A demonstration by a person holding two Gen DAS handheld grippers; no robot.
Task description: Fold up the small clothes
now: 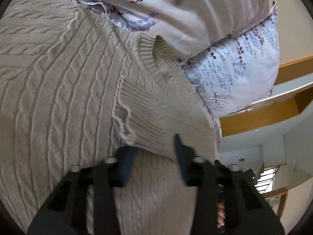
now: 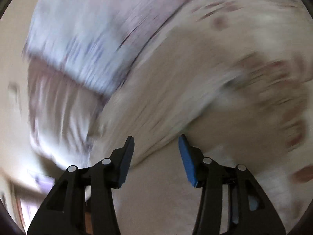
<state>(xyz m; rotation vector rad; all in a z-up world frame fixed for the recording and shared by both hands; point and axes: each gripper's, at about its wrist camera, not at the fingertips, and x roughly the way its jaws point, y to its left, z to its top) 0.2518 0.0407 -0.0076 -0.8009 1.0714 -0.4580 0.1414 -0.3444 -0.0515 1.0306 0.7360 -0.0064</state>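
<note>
A beige cable-knit sweater vest lies spread over the bed and fills most of the left wrist view. One side is folded over, and its ribbed armhole edge ends between the fingers of my left gripper. The left finger's tip is tucked under that fold and the right finger lies on top of it, with a wide gap between the pads. The right wrist view is heavily blurred. In it my right gripper stands open over beige cloth, with nothing between its fingers.
A floral pillow and a pinkish duvet press against the vest's far edge. Wooden furniture stands past the bed's right edge. A person's fingers show behind the left gripper. Blurred floral bedding lies beyond the right gripper.
</note>
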